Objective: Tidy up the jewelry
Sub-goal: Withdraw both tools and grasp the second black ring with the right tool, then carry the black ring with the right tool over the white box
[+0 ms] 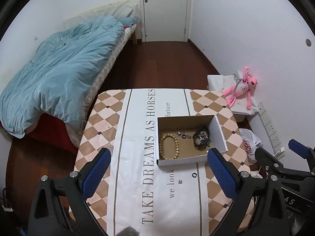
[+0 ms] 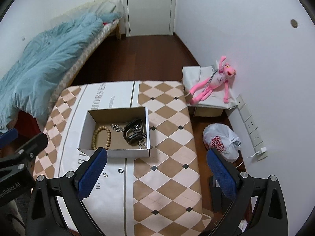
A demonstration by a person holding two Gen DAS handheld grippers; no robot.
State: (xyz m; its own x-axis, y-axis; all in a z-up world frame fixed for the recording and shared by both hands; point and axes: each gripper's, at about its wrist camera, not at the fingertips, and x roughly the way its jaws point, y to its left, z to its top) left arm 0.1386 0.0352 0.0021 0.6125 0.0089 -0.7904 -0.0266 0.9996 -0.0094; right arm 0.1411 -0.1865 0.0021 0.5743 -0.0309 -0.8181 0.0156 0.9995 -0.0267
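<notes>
Cardboard, brown inside and white outside, forms the open box (image 1: pixel 187 160) that sits on your bench (image 1: pixel 137 196), over the white printed strip of its checked cloth; inside it, on the left, lies a wooden bead bracelet (image 1: pixel 169 147); in the middle a silver chain (image 1: pixel 183 134); on the right a black watch (image 1: pixel 200 137) tangled with more silver links. Just in front of the box, on the bare cloth, rests a small dark ring (image 1: pixel 194 175), and a little to its left a tiny charm (image 1: pixel 180 181); both lie apart from the box and from your tools.

Your left gripper (image 1: pixel 157 175) hovers above the bench with its blue fingers (image 1: pixel 96 175) spread wide and nothing between them; your right gripper (image 2: pixel 157 173) is likewise released, its fingers (image 2: pixel 92 173) wide apart, the left one just in front of the box's near wall in the right wrist view.

Beyond the bench you have a bed with a blue duvet (image 1: pixel 55 74); a pink plush toy (image 2: pixel 212 84) lies against the wall; a white plastic bag (image 2: pixel 221 141) sits on the floor.
</notes>
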